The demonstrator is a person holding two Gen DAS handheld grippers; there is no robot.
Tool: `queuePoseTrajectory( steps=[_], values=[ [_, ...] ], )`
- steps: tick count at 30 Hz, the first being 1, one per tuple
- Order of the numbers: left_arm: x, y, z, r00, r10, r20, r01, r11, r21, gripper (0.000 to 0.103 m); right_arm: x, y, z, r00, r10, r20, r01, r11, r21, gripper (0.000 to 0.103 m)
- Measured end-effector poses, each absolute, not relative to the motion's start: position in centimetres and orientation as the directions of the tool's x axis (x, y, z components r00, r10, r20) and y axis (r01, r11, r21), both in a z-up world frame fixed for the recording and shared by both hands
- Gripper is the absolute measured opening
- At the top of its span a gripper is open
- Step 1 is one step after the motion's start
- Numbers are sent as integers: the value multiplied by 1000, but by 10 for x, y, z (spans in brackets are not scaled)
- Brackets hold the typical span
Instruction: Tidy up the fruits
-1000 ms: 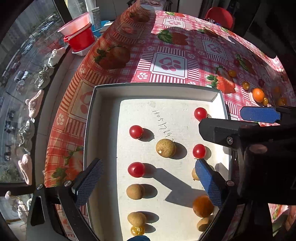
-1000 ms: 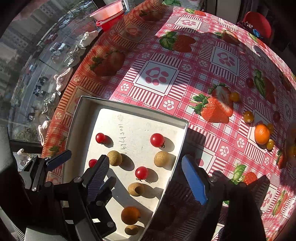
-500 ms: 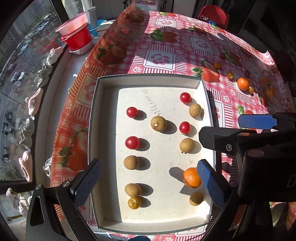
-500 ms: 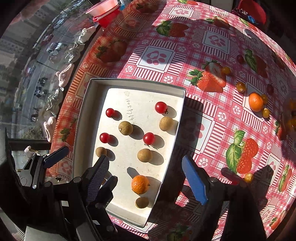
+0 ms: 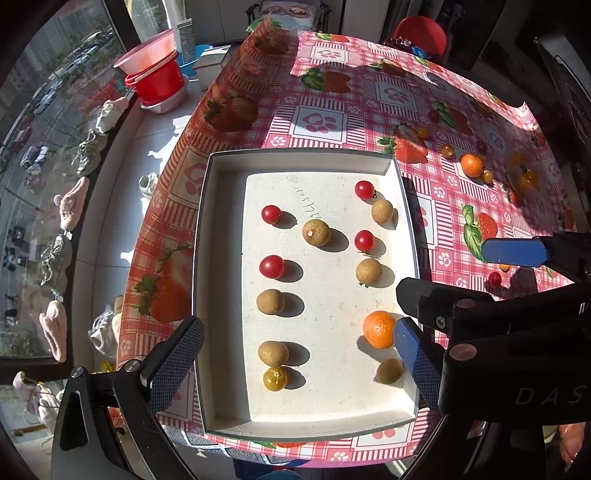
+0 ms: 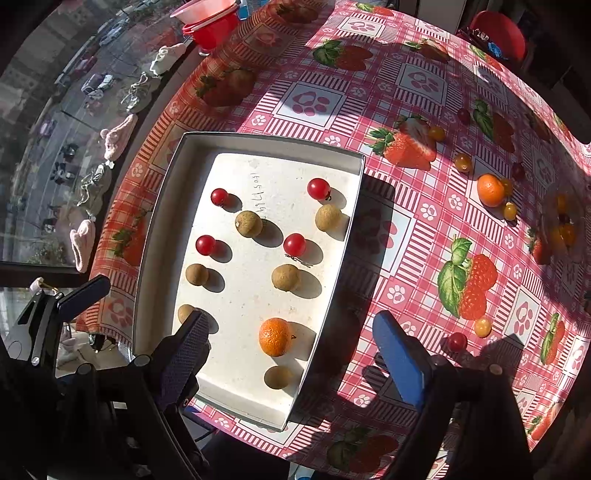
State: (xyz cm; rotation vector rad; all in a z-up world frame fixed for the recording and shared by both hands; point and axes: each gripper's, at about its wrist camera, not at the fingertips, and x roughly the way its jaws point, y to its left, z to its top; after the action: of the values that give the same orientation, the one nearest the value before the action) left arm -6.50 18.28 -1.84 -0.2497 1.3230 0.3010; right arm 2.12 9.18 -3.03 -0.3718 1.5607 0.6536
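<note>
A white tray (image 5: 218,258) (image 6: 155,240) on the checked tablecloth holds several red cherry tomatoes (image 5: 271,266), several tan longans (image 5: 316,232), a yellow tomato (image 5: 274,379) and a mandarin (image 5: 378,328) (image 6: 275,336). My left gripper (image 5: 299,332) hangs open above the tray's near half, empty. My right gripper (image 6: 290,332) hovers over the tray's near right corner, jaws opening. Nothing is gripped; the mandarin lies on the tray floor below. Loose on the cloth to the right are another mandarin (image 6: 490,190), a red tomato (image 6: 457,341) and small yellow tomatoes (image 6: 482,326).
A red bucket (image 5: 159,79) stands on the sill past the table's far left corner, and a red chair (image 5: 417,31) beyond the far edge. The window runs along the left. The table's near edge lies just below the tray.
Both grippers have risen and drawn back, so the whole tray now shows. The mandarin, earlier in the right gripper's shadow, lies in sunlight. The right jaws stand a little wider.
</note>
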Motion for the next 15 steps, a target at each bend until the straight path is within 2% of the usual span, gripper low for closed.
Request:
queuePoseTrajectory(
  steps=[15],
  values=[
    [-73, 171, -14, 210, 69, -975, -321, 947, -2, 103, 15, 85, -23, -78, 122, -989, -586, 797, 145, 92]
  ],
)
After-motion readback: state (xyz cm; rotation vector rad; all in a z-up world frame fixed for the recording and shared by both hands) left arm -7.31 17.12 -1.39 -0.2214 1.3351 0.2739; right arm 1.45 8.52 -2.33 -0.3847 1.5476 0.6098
